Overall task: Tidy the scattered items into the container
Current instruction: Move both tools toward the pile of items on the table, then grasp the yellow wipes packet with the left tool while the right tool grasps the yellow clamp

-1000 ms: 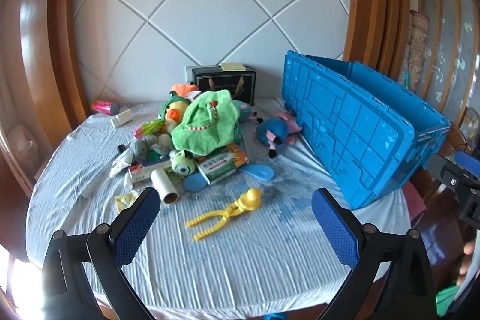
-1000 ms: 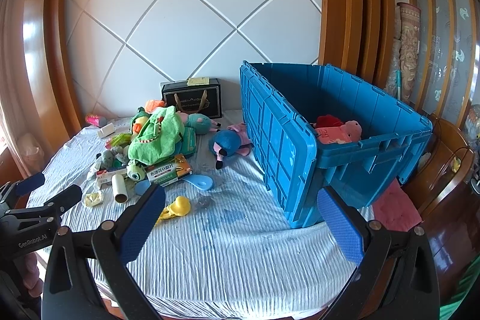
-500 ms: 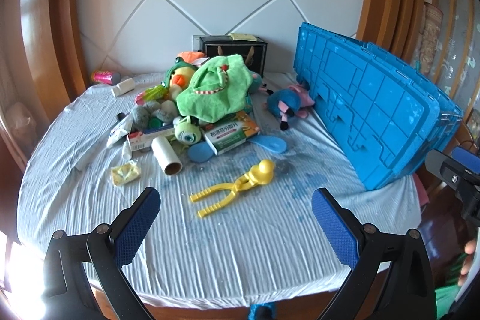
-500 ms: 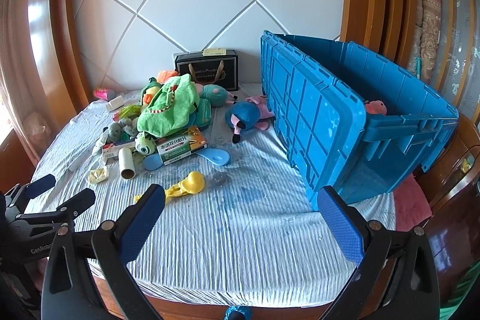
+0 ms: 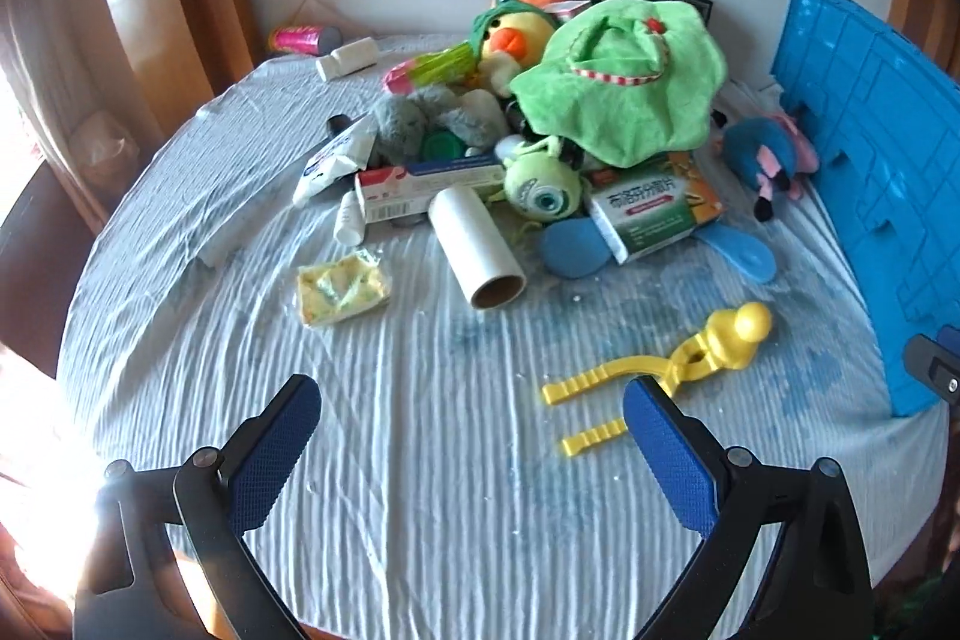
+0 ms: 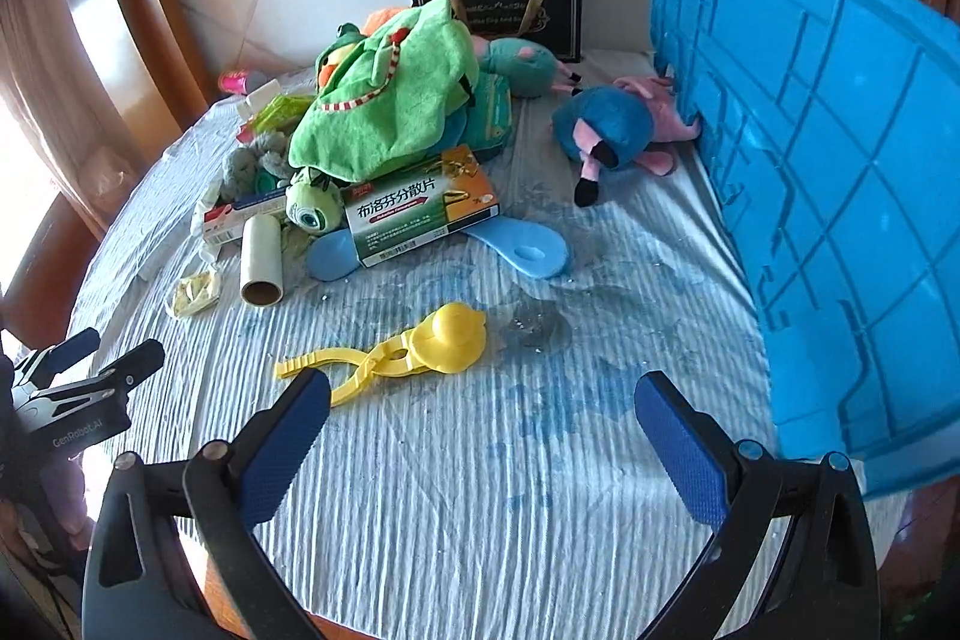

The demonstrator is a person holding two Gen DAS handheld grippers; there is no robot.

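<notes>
A heap of items lies on the round table: a green plush, a green medicine box, a white roll, a yellow snowball clamp and a blue-pink plush. The big blue crate stands at the right. My left gripper is open and empty above the cloth, near the clamp's handles. My right gripper is open and empty just in front of the clamp.
A black gift box stands against the wall behind the heap. A toothpaste box, a yellow packet, a pink can and a white bottle lie at the left. The left gripper shows in the right wrist view.
Both grippers have dropped lower and moved in toward the table. The items look larger and the crate's inside is out of sight. Both stay open.
</notes>
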